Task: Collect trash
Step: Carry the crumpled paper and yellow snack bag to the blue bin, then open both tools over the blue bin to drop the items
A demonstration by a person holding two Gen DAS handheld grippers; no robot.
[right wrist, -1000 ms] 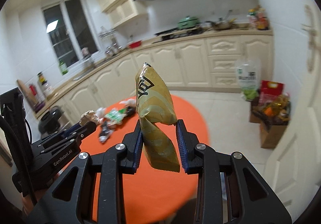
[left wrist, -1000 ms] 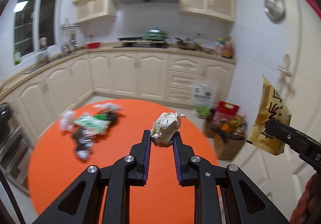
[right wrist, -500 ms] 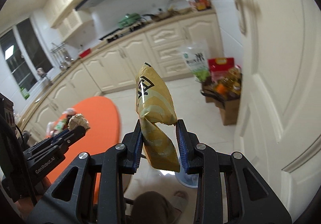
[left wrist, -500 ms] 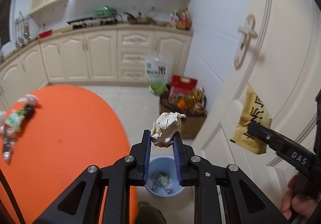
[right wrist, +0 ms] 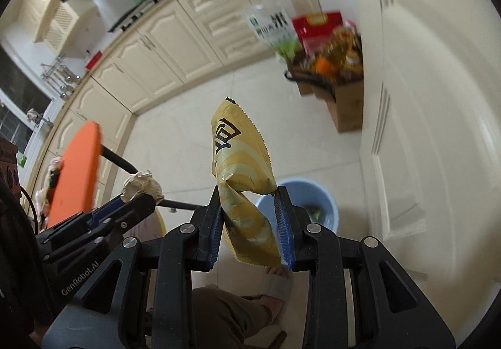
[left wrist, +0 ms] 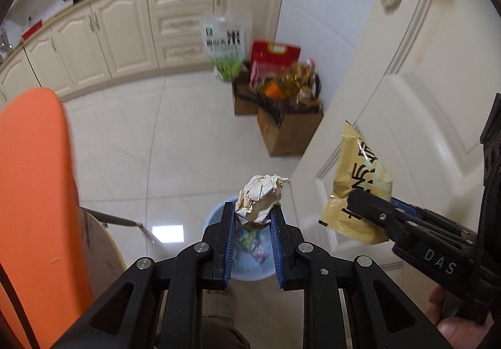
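Note:
My left gripper (left wrist: 253, 217) is shut on a crumpled paper ball (left wrist: 261, 198) and holds it right above a light blue trash bin (left wrist: 216, 216) on the floor. My right gripper (right wrist: 249, 208) is shut on a yellow snack wrapper (right wrist: 241, 158), above and just left of the same bin (right wrist: 316, 198). The bin holds some wrappers. In the left wrist view the right gripper (left wrist: 369, 206) with the wrapper (left wrist: 357, 180) is to the right. In the right wrist view the left gripper (right wrist: 137, 202) with the paper ball (right wrist: 142, 184) is to the left.
The orange round table (left wrist: 34, 186) is at the left, with more trash on it (right wrist: 51, 173). A white door (left wrist: 407, 92) stands close on the right. Cardboard boxes with groceries (left wrist: 288, 111) sit by the door. Cream cabinets (left wrist: 125, 36) line the back. My leg and foot (right wrist: 269, 292) are below.
Both grippers have swung away from the table and tilted down towards the floor. The blue bin is now directly beneath them. Both still hold their trash.

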